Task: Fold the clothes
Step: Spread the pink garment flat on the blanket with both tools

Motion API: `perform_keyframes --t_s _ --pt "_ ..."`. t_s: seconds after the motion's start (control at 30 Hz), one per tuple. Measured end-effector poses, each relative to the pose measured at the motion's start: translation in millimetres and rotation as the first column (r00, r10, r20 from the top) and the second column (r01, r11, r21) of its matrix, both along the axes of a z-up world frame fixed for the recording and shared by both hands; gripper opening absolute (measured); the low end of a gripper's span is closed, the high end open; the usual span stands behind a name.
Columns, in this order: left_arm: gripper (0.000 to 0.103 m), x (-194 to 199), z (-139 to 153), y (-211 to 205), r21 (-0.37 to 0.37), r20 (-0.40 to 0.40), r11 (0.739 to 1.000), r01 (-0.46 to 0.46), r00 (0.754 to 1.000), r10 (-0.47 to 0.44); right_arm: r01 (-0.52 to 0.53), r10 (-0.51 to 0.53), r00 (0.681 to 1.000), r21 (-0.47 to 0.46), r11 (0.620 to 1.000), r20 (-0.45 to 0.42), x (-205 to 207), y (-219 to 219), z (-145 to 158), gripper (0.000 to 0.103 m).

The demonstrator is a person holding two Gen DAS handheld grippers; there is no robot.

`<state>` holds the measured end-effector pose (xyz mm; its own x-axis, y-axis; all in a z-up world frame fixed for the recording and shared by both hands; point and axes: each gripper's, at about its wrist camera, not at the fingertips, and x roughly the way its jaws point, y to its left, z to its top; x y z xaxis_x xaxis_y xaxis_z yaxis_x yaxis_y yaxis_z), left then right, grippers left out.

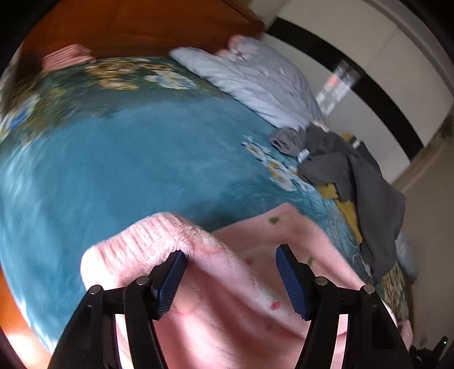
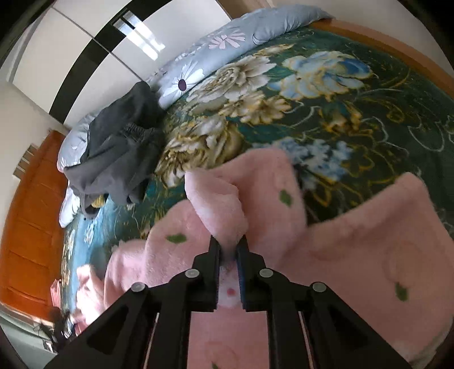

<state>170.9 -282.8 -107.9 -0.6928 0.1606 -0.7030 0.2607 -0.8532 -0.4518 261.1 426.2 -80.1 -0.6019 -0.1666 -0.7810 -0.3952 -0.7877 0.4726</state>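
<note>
A pink fleece garment with small green and red spots lies on the teal flowered blanket. In the left wrist view my left gripper stands open over it. Its ribbed cuff is draped over the left finger, and fleece lies between the wide jaws. In the right wrist view my right gripper is shut on a bunched fold of the pink garment. The fold sticks up past the fingertips, and the rest spreads over the blanket.
A heap of dark grey clothes lies over a mustard piece at the bed's edge. Beside it is a light blue flowered quilt. Orange wooden boards frame the bed. A striped pink item lies at the far end.
</note>
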Motion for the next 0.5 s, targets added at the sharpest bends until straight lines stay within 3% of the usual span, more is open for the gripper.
perform_keyframes --t_s 0.13,0.2,0.27,0.4,0.5 --pt "0.069 -48 4 26 -0.057 0.106 0.994 0.097 0.99 -0.09 0.033 -0.037 0.999 0.213 0.977 0.015 6 1 30 0.02" --pt "0.069 -68 2 38 -0.08 0.147 0.989 0.123 0.983 -0.11 0.018 -0.016 1.0 0.279 0.96 -0.011 -3 -6 46 0.031" --pt "0.069 -88 1 50 -0.098 0.169 0.984 0.149 0.977 -0.131 -0.085 0.1 0.994 0.317 0.944 -0.031 -26 -29 58 0.045" --pt "0.069 -102 5 53 -0.057 0.216 0.992 0.115 0.971 -0.101 -0.38 0.388 0.922 0.265 0.886 0.024 -84 -93 54 0.046" --pt "0.069 -91 7 35 -0.016 0.211 0.999 0.041 0.977 -0.037 -0.467 0.469 0.882 0.217 0.857 0.046 -110 -125 40 0.046"
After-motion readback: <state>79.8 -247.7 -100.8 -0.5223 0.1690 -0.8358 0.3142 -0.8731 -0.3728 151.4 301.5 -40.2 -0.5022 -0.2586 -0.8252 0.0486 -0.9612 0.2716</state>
